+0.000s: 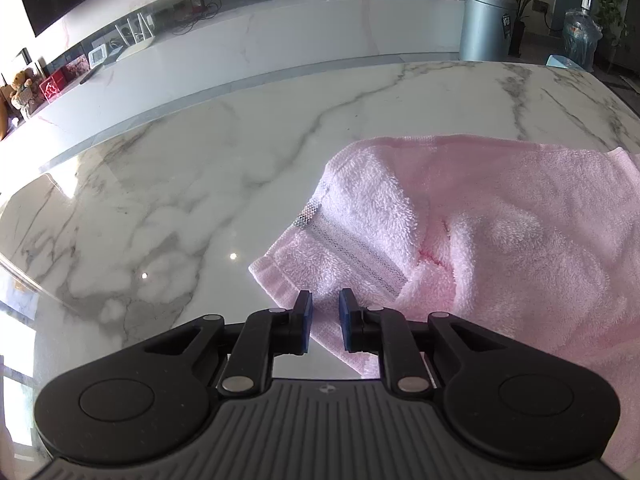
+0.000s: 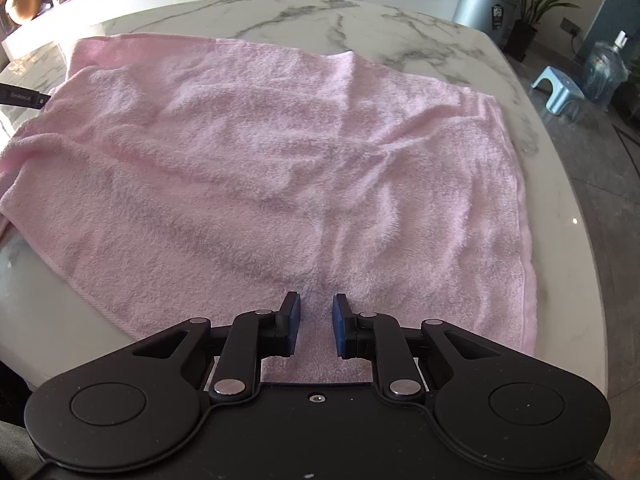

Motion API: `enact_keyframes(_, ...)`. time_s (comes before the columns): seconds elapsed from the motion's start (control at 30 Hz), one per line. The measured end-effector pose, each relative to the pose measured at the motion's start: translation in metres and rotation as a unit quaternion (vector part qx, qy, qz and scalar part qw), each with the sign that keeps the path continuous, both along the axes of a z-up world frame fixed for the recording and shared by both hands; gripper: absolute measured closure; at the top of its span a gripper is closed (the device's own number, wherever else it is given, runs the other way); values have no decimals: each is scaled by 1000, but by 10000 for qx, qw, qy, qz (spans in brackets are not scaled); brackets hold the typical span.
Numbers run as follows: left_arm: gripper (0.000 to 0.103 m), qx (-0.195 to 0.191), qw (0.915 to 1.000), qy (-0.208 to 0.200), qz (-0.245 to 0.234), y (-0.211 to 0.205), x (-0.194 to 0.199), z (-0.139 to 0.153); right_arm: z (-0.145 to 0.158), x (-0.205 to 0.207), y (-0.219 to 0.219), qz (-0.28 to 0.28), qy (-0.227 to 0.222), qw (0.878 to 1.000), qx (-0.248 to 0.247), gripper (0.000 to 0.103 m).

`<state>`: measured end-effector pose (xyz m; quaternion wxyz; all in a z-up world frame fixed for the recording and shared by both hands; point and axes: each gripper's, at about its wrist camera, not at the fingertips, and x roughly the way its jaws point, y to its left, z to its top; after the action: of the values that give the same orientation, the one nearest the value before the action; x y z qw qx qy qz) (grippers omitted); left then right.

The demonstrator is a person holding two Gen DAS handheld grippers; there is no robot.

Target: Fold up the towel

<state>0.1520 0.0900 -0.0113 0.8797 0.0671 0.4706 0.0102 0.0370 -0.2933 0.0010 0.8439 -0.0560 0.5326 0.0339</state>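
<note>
Left wrist view shows the left gripper (image 1: 325, 308) pinching the hem of a soft, limp pink towel (image 1: 500, 216) on the marble table (image 1: 180, 184), while the right gripper (image 2: 316, 312) pinches the near edge, best held at the corners.

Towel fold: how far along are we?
Early. Done: the pink towel lies mostly spread on the marble table, with one end bunched over. In hand: left tongs straddle the near corner, right tongs the near edge; pinch unclear in both. Left: every fold, since no neat halving shows yet.
</note>
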Motion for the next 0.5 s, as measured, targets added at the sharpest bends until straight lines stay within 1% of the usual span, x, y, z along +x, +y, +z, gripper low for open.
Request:
enact_keyframes(0.03, 88, 77, 10000, 2, 5, 1, 1, 0, 0, 0, -2, -12, 10, 10000, -29, 88)
enact_keyframes(0.17, 88, 158, 9999, 55, 40, 8, 8, 0, 0, -2, -12, -104, 44, 9998, -175, 88)
enact_keyframes(0.23, 88, 291, 9995, 55, 51, 12, 11, -1, 0, -1, -19, -229, 72, 9993, -279, 88)
enact_keyframes(0.3, 88, 308, 9995, 43, 98, 16, 14, -2, 0, -1, -27, -355, 101, 9986, -383, 88)
enact_keyframes(0.43, 88, 470, 9986, 2, 253, 24, 21, -3, -2, -1, -35, -508, 115, 9966, -634, 88)
enact_keyframes(0.5, 88, 525, 9982, 0, 275, 27, 24, -3, -2, 0, -40, -556, 126, 9961, -675, 88)
